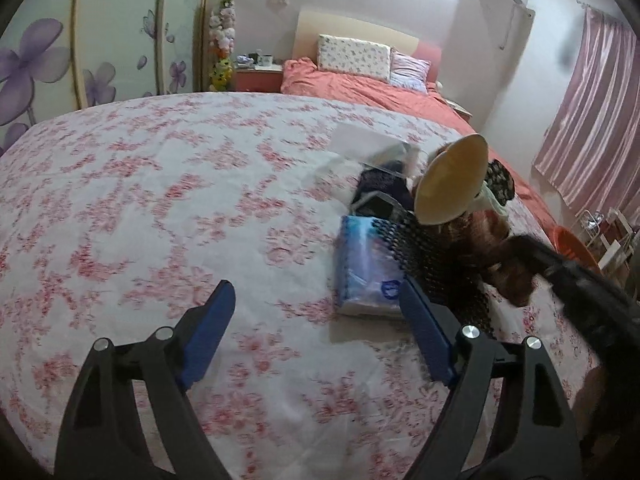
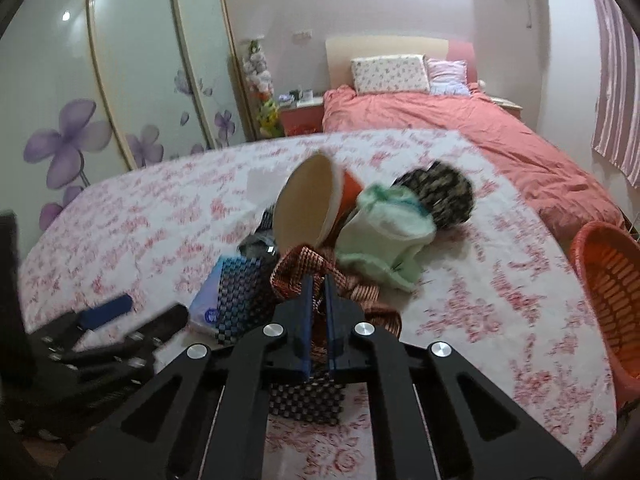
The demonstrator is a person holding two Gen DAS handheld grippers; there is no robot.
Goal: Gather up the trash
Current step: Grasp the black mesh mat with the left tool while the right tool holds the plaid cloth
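Right gripper [image 2: 319, 294] pinched on the woven strap [image 2: 320, 270] of a blurred pile on the bed [image 2: 500, 300], paper cup [image 2: 306, 202] tilted there, left gripper [image 1: 316, 312] wide, empty, tissue pack [image 1: 366, 264] half hidden, orange basket [image 2: 612, 292] cut off.

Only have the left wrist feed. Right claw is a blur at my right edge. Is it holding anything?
Observer: Yes. The right claw is shut on a woven brown strap.
Operator: The cup shows me only its inside. Outside colour?
Observer: The cup is orange outside, tipped over beside a green cloth.
Operator: I see a sliver of the bin. Where is it?
Observer: The orange basket, with slotted walls, sits off the right edge of the bed.
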